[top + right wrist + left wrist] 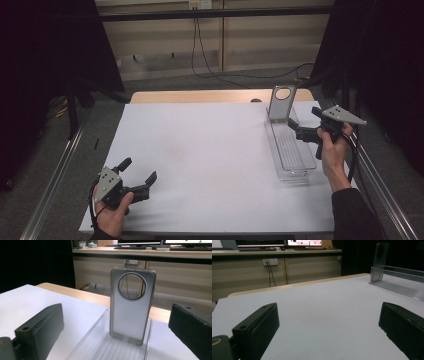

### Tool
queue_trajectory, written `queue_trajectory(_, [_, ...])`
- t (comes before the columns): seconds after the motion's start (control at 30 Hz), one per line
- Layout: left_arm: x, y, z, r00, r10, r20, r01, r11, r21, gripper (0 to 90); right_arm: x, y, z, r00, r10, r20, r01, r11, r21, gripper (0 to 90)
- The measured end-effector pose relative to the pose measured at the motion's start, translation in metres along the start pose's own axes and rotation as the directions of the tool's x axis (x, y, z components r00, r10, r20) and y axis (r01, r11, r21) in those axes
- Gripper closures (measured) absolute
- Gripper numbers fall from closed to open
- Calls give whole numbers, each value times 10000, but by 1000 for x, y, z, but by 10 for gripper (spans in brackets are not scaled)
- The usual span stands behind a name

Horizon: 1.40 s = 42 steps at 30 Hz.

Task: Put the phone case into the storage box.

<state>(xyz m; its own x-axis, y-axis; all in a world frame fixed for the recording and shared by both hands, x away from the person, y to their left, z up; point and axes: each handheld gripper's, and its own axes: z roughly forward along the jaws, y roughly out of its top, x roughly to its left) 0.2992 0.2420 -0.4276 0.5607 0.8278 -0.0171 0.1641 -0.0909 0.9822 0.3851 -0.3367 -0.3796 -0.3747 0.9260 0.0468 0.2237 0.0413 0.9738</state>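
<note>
The phone case (132, 307) is found standing upright at the far end of the clear tray (300, 172), at the right side of the surface (200, 150). The right tongs (305, 125) are held open just beside the tray, aimed at the case, with no contact made. The left tongs (137, 175) are held open and empty, well apart, near the front left corner. No grasp is recorded; the work is judged barely begun, with seizing and handling of the case outstanding.

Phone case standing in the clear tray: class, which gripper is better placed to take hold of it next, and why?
Right. The right gripper hovers open beside the clear tray, aimed at the phone case. The left gripper is at the table's near left corner, far away.
</note>
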Motion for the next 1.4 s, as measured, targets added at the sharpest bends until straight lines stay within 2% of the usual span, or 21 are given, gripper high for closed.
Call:
queue_trajectory(0.33, [-1, 0, 0, 9999, 121, 60, -121, 9999, -3, 29, 6, -17, -20, 9999, 59, -99, -61, 9998, -199, 0])
queue_trajectory(0.57, [-2, 1, -3, 9992, -12, 390, 26, 9994, -351, 28, 14, -23, -27, 9999, -110, -65, 109, 9998, -148, 0])
queue_trajectory(0.63, [-2, 2, -4, 9994, 90, 328, -78, 9993, -366, 27, 17, -25, -30, 9997, -250, -50, 249, 9996, -126, 0])
queue_trajectory(0.77, [-3, 1, -3, 9997, -38, 261, 46, 9996, -281, 27, 22, -27, -37, 9994, -334, -3, 334, 9992, -224, 0])
queue_trajectory(0.93, [-3, 1, -5, 9999, 13, 120, -10, 9998, -220, 28, 28, -33, -47, 9993, -287, 230, 293, 9992, -263, 0])
queue_trajectory(1.0, [-3, 2, -5, 9998, 49, 195, -44, 9996, -275, 28, 28, -35, -52, 9991, -309, 295, 317, 9991, -269, 0])
queue_trajectory(1.17, [-4, 2, -6, 9999, 138, 25, -138, 9997, -194, 29, 29, -44, -62, 9990, -45, 435, 58, 9996, -293, 0])
queue_trajectory(1.4, [-4, 1, -8, 9997, 37, -228, -38, 10000, -46, 32, 35, -56, -79, 9984, 156, 536, -135, 9991, -400, 0])
